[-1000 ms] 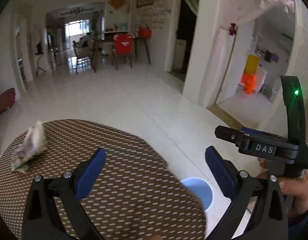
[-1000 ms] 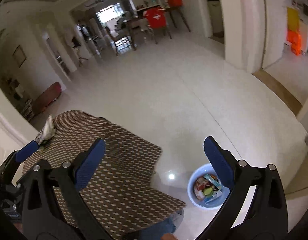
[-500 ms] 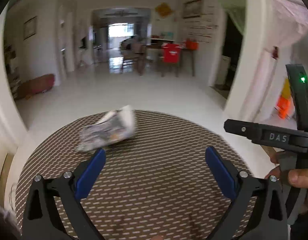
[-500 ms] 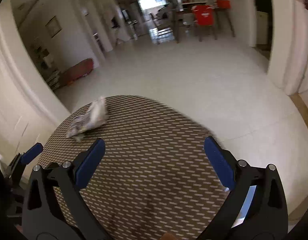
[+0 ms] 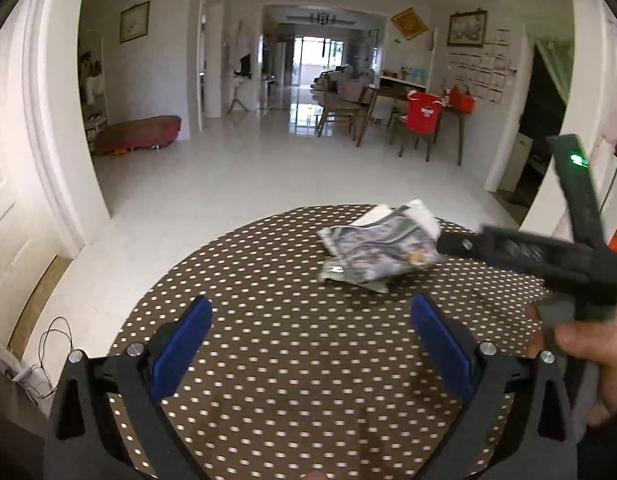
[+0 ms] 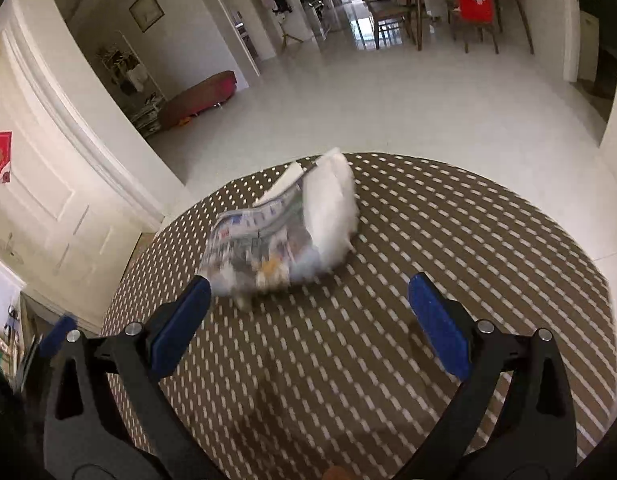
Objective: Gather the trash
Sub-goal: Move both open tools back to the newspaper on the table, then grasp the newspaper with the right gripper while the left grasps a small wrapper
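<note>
One crumpled printed wrapper is seen on the tabletop, just ahead of the right hand-held gripper; both hand-held grippers are held open and empty. It is judged light, soft and crushable, best pinched across its bunched middle.

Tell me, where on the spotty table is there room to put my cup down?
The near half of the table is bare, from the crumpled wrapper back to the left gripper. The left side, out to the table's edge, is bare too. It is crowded on the far right, where the right gripper reaches in beside the wrapper.
</note>
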The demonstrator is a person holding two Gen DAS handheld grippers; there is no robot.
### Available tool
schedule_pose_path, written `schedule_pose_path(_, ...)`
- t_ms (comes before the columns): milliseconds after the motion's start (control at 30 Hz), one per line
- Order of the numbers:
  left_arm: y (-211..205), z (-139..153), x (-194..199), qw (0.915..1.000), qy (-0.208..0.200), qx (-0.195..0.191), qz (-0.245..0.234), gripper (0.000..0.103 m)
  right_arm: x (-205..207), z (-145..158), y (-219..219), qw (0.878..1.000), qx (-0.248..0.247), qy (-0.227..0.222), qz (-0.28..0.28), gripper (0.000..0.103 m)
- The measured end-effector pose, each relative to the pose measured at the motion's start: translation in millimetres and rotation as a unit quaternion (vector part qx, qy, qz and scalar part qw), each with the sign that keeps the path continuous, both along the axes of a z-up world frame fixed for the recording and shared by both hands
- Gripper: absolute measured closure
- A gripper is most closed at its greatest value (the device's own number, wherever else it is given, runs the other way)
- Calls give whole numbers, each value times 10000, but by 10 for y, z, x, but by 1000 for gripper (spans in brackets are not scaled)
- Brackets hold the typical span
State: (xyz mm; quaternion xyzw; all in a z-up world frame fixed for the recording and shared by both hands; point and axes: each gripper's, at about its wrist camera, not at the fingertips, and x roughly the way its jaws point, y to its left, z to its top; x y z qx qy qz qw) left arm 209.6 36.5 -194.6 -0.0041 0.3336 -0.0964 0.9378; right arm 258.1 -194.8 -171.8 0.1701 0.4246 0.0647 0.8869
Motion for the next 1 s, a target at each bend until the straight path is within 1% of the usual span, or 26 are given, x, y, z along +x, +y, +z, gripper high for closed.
schedule_pose_path(100, 80, -35, 79, 10000, 32, 43, 60, 5, 294, -133, 10, 9997, 131, 187, -92, 6)
schedule_pose_path(133, 87, -49, 94, 10000, 42, 58, 69, 5, 352, -158, 16, 9996, 144, 234, -91, 13)
schedule_pose_path(167, 83, -60, 139, 9999, 56, 70, 68, 5, 424, -199, 45, 9993, 137, 337, -55, 24)
schedule_pose_path(200, 86, -77, 190, 9999, 82, 92, 53, 5, 453, -229, 60, 9990, 105, 420, -55, 58)
schedule_pose_path(300, 50, -123, 322, 9998, 149, 152, -26, 5, 413, -216, 72, 9993, 167, 326, 3, 69)
schedule_pose_path(400, -66, -192, 478, 9994, 252, 206, -101, 5, 234, -205, -79, 9994, 256, 225, -10, 73)
schedule_pose_path(533, -279, -318, 641, 9979, 361, 386, -362, 5, 7, -139, -345, 9986, 469, 97, -209, 77)
schedule_pose_path(700, -547, -443, 848, 9958, 479, 486, -613, 5, -277, -48, -720, 9970, 602, -53, -486, 78)
schedule_pose_path(767, -611, -492, 922, 9951, 540, 519, -640, 5, -396, -34, -873, 9961, 645, -76, -590, 78)
schedule_pose_path(800, -651, -533, 993, 9941, 671, 544, -662, 5, -447, -34, -939, 9958, 662, -76, -629, 78)
schedule_pose_path(1000, -684, -574, 1203, 9931, 850, 410, -695, 5, -641, -34, -1156, 9947, 751, -73, -698, 78)
